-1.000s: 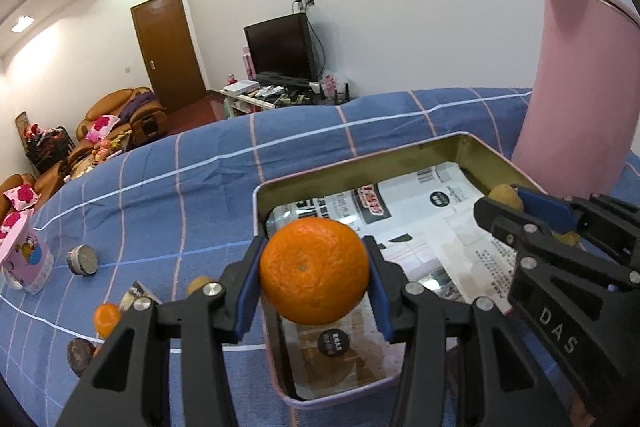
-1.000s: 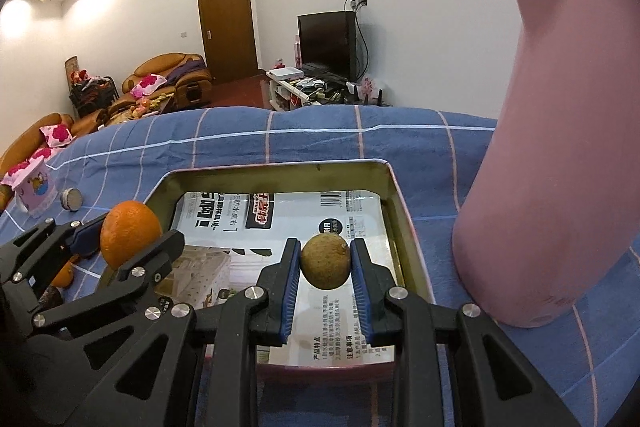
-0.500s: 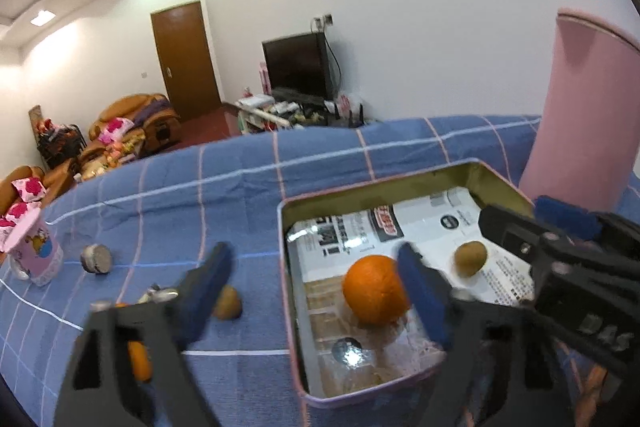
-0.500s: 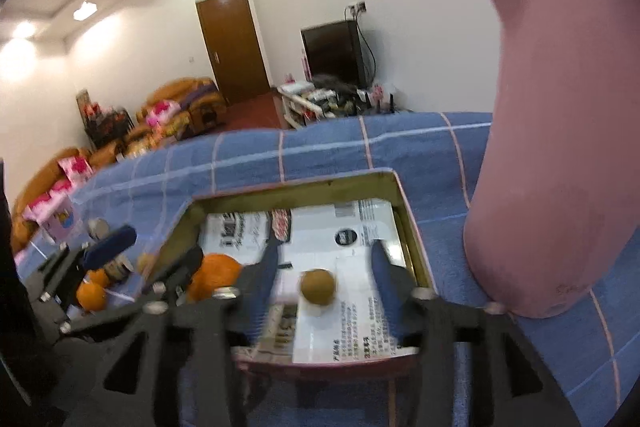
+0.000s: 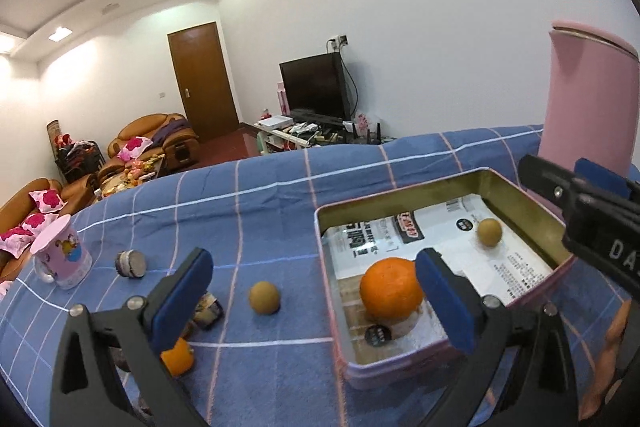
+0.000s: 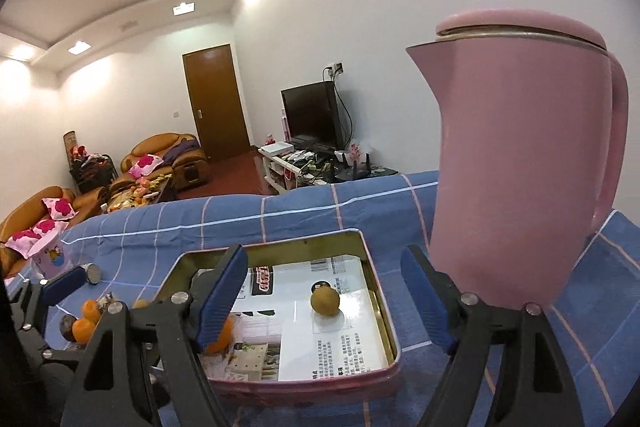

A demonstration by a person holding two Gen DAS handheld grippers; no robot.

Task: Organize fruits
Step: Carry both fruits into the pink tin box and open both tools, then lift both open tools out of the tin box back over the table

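Standing wide apart: the fingers of the left gripper (image 5: 316, 297), whose jaws had just been opening; nothing was clamped between the blue pads.
Left fingers' content: only the near rim of the tin and the orange behind it were framed between them, untouched.
Right gripper (image 6: 326, 301): its fingers were likewise held apart, the jaws having just been opening, with nothing pressed by the pads.
Orange (image 5: 391, 289): it was set down inside the tin, in the near left part, resting on the printed paper lining.
Small brown fruit (image 6: 325, 301): it was laid in the tin as well, nearer the far right side, well apart from the orange.
Tin (image 5: 400, 365): a shallow rectangular box with a pink outer wall and a gold inner wall was seen on the worktop, just ahead of both grippers.
Second brown fruit (image 5: 264, 297): it was left on the cloth, outside the tin, just beside its left wall.
Small orange fruit (image 5: 178, 357): it was partly hidden behind the left finger of the left gripper, on the cloth.
Foil-wrapped items (image 5: 130, 264): a round one and a dark packet were scattered nearby.
Pink cup (image 5: 62, 259): it was stood upright at the far left.
Pink kettle (image 6: 520, 163): it was placed upright to the right of the tin, lid closed.
Worktop (image 5: 256, 195): it was covered by a blue checked cloth.
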